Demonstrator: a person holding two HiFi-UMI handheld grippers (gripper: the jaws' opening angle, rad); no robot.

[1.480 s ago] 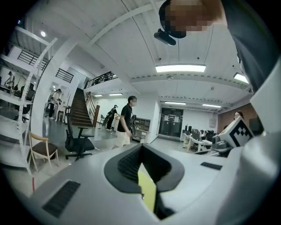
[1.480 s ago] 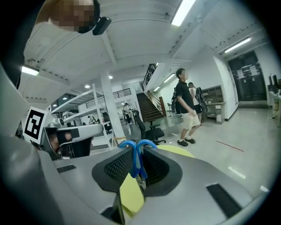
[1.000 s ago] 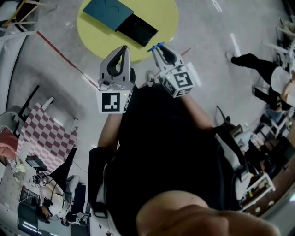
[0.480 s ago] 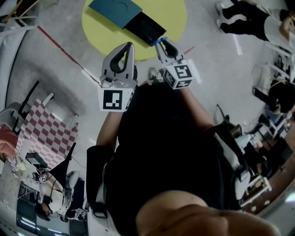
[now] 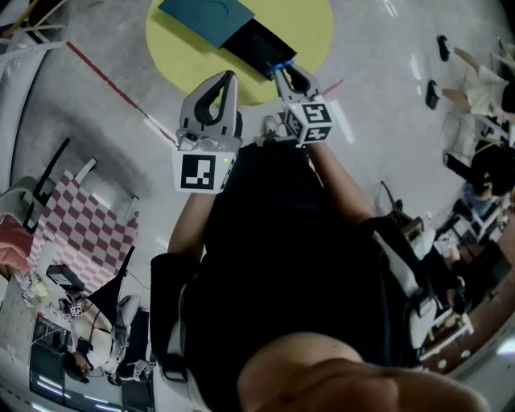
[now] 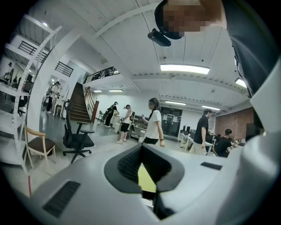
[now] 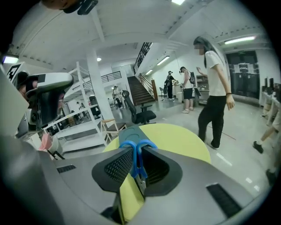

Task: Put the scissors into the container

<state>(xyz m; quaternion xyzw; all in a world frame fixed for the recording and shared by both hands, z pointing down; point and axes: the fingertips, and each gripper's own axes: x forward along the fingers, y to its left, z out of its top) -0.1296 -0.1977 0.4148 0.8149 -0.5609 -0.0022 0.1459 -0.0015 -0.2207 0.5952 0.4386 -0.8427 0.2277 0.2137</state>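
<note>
Blue-handled scissors (image 5: pixel 279 63) are clamped in my right gripper (image 5: pixel 283 69), handles sticking out past the fingertips. In the right gripper view the blue handles (image 7: pixel 134 159) stand upright between the jaws of the right gripper (image 7: pixel 137 148), blades pointing back. Just beyond them lies the container (image 5: pixel 259 44), a dark open tray sliding out of a teal sleeve (image 5: pixel 205 14), on a round yellow table (image 5: pixel 310 24). The teal container (image 7: pixel 127 131) shows right behind the scissors. My left gripper (image 5: pixel 227 76) hangs left of the right one, shut and empty, short of the table; its tips (image 6: pixel 141 147) meet.
A red line (image 5: pixel 113 88) crosses the grey floor left of the table. People stand and walk in the hall, one close behind the table (image 7: pixel 215 92). Office chairs (image 6: pixel 78 136), a wooden chair (image 6: pixel 37 147) and white shelving (image 7: pixel 74 127) stand around.
My right gripper with the scissors has moved forward to the near edge of the dark tray. The left gripper shifted slightly forward. A person at the upper right has walked off to the right.
</note>
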